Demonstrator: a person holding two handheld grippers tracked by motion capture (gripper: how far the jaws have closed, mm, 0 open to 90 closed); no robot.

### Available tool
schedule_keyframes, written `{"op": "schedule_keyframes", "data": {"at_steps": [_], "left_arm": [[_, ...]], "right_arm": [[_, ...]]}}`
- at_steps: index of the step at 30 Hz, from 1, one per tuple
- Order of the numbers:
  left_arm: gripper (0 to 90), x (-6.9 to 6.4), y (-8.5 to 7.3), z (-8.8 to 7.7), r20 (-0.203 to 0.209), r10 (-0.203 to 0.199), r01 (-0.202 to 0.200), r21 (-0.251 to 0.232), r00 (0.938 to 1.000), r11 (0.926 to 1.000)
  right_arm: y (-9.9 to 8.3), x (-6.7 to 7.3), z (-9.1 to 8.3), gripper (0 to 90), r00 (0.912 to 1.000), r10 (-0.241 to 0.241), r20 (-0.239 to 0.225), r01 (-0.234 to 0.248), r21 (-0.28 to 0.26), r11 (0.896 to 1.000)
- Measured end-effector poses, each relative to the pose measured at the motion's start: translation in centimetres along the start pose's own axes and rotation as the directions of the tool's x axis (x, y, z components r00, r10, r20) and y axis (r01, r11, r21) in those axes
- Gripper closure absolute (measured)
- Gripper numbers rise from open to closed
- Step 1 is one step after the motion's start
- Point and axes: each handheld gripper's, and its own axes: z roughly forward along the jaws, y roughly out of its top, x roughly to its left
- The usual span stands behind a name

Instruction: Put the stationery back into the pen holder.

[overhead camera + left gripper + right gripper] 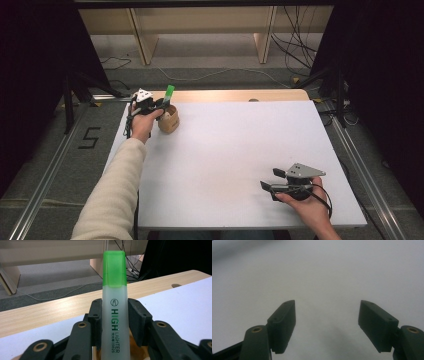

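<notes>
A highlighter with a white barrel and a green cap stands upright between the jaws of my left gripper, which is shut on it. From above, the left gripper holds the highlighter over a small wooden cup at the far left of the white board; the pen's lower end is hidden. My right gripper rests near the front right of the board, open with nothing between its jaws.
A wooden table edge runs along the far side of the white board. Beyond it are a wooden shelf frame and loose cables on the floor. Metal rails flank the table.
</notes>
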Motion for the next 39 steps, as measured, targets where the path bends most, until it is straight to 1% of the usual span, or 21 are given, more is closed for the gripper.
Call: {"op": "schedule_keyframes", "data": {"at_steps": [4, 9, 16, 20, 21, 23, 26, 28, 29, 31, 34, 39], "left_arm": [[65.1, 0.0, 0.0, -0.1, -0.005, 0.002, -0.002, 0.003, 1.0000, 1.0000], [68.1, 0.1, 0.1, -0.2, -0.010, 0.004, -0.003, 0.011, 0.9999, 0.9999], [66.3, 0.2, 0.1, -0.6, -0.009, 0.002, -0.002, 0.008, 1.0000, 1.0000], [62.6, 0.2, 0.4, -1.2, -0.028, 0.007, -0.007, 0.012, 0.9996, 0.9999], [61.7, 0.3, 0.5, -1.4, -0.025, 0.005, -0.005, 0.009, 0.9997, 1.0000], [60.0, 0.4, 0.6, -1.7, -0.031, 0.011, -0.011, 0.009, 0.9994, 0.9999], [58.5, 0.4, 0.9, -2.3, -0.036, 0.013, -0.013, 0.007, 0.9993, 0.9999], [56.8, 0.4, 1.1, -2.7, -0.040, 0.021, -0.021, 0.009, 0.9990, 0.9997], [56.0, 0.3, 1.2, -2.8, -0.039, 0.019, -0.018, 0.008, 0.9991, 0.9998], [53.6, 0.3, 1.3, -3.1, -0.044, 0.032, -0.031, 0.014, 0.9985, 0.9994], [50.9, 0.3, 1.4, -3.3, -0.043, 0.031, -0.031, 0.018, 0.9986, 0.9994], [46.4, 0.0, 1.6, -4.0, -0.031, 0.028, -0.027, 0.040, 0.9991, 0.9989]], "right_arm": [[0.0, 0.0, 0.0, 31.0, 1.0000, 0.001, 0.000, -0.001, 0.000, 1.000], [0.0, 0.0, 0.0, 31.0, 1.0000, 0.000, 0.000, 0.000, 0.000, 1.000], [0.0, 0.0, 0.0, 30.9, 1.0000, 0.001, -0.001, -0.001, 0.000, 1.000], [0.0, 0.0, 0.0, 30.9, 1.0000, 0.007, 0.001, -0.007, 0.003, 1.000], [0.0, 0.0, 0.0, 31.0, 1.0000, 0.005, 0.000, -0.005, 0.003, 1.000], [0.0, 0.0, 0.0, 31.0, 1.0000, 0.001, 0.000, -0.001, 0.003, 1.000], [0.1, 0.0, 0.0, 30.9, 1.0000, 0.002, 0.000, -0.002, -0.004, 1.000], [0.0, 0.0, 0.0, 31.0, 1.0000, 0.005, 0.002, -0.005, -0.004, 1.000], [0.0, 0.0, 0.0, 31.0, 1.0000, 0.005, 0.003, -0.005, 0.002, 1.000], [0.1, 0.0, 0.0, 31.0, 1.0000, 0.003, 0.002, -0.003, 0.001, 1.000], [0.1, 0.0, 0.0, 31.0, 1.0000, 0.004, 0.003, -0.004, 0.002, 1.000], [0.1, 0.0, 0.0, 31.0, 1.0000, 0.005, 0.001, -0.005, -0.005, 1.000]]}}
